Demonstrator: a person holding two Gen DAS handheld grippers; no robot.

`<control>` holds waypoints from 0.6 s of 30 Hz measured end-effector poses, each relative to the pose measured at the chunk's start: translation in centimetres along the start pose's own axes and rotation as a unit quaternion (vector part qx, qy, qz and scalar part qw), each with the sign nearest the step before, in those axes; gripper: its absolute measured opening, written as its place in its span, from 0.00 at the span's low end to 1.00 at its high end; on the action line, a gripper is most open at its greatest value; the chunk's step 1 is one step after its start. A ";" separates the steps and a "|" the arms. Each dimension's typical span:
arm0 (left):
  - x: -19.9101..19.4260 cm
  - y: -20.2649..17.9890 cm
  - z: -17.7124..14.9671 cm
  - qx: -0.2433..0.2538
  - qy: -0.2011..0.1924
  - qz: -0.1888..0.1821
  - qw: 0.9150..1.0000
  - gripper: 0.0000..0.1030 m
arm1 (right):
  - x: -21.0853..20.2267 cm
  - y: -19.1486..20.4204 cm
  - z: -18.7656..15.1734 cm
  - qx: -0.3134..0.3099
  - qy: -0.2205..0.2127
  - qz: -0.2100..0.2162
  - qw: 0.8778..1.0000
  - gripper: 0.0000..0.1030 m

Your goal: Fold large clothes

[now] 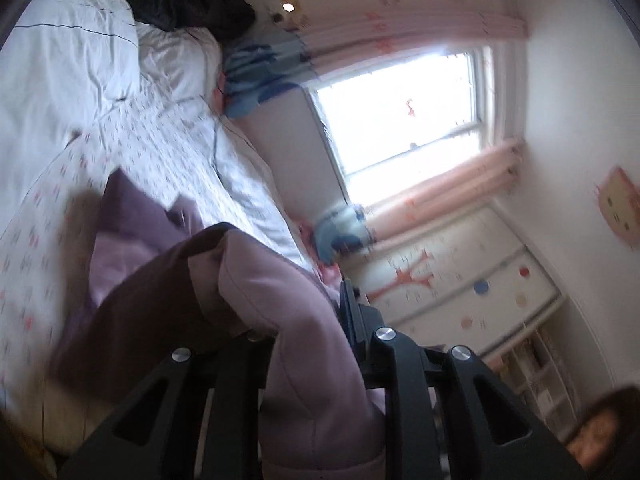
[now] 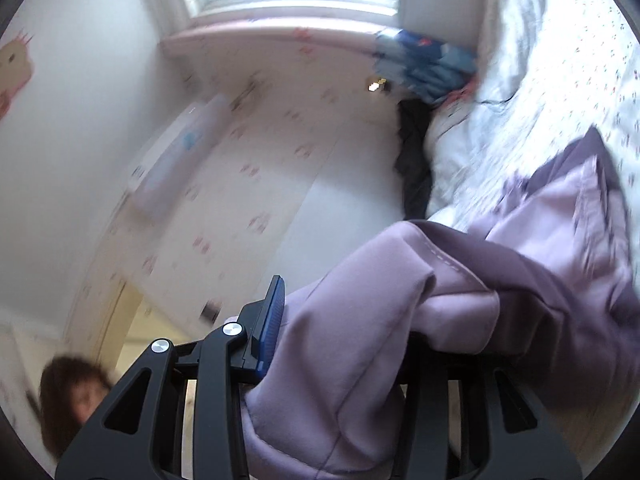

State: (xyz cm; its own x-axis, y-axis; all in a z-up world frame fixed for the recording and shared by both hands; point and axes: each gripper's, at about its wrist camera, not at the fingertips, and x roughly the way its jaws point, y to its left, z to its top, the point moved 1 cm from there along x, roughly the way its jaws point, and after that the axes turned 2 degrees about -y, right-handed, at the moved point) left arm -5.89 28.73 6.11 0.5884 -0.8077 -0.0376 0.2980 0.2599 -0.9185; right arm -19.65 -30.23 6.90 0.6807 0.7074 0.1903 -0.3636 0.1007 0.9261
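Observation:
A lilac sweatshirt-like garment (image 1: 256, 280) hangs bunched between my left gripper (image 1: 304, 320) fingers, which are shut on it; its far part trails onto the bed (image 1: 160, 148). In the right wrist view the same lilac garment (image 2: 360, 300) is pinched in my right gripper (image 2: 344, 320), shut on a thick fold, with a blue-padded finger (image 2: 272, 320) showing on the left. The rest of the garment (image 2: 560, 216) drapes toward the bed at right. Both views are tilted and blurred.
The bed has a white patterned sheet (image 2: 560, 80) and a white duvet (image 1: 72, 48). Dark clothes (image 1: 184, 0) and blue clothes (image 1: 256, 68) lie near the headboard. A bright window (image 1: 400, 108) with pink curtains, a cabinet (image 1: 460, 280) and a person's head (image 2: 76, 392) are visible.

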 end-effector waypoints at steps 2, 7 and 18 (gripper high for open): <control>3.5 2.4 2.5 -0.025 -0.014 0.011 1.000 0.19 | 1.3 -2.8 2.1 0.022 -0.013 -0.022 0.999 0.37; 11.0 10.0 5.9 -0.071 -0.043 0.074 0.994 0.19 | 4.2 -12.7 6.0 0.092 -0.049 -0.128 0.986 0.37; 15.4 18.8 5.2 -0.112 -0.058 0.162 0.979 0.26 | 6.2 -21.3 6.9 0.144 -0.033 -0.130 0.980 0.47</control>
State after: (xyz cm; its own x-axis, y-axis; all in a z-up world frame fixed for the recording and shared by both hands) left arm 12.69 23.91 -9.75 0.7097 -0.6335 -0.3082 -0.0824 0.3599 -0.9294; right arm -3.29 -32.79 -9.37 0.7697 0.6363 -0.0518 0.0155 0.0625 0.9979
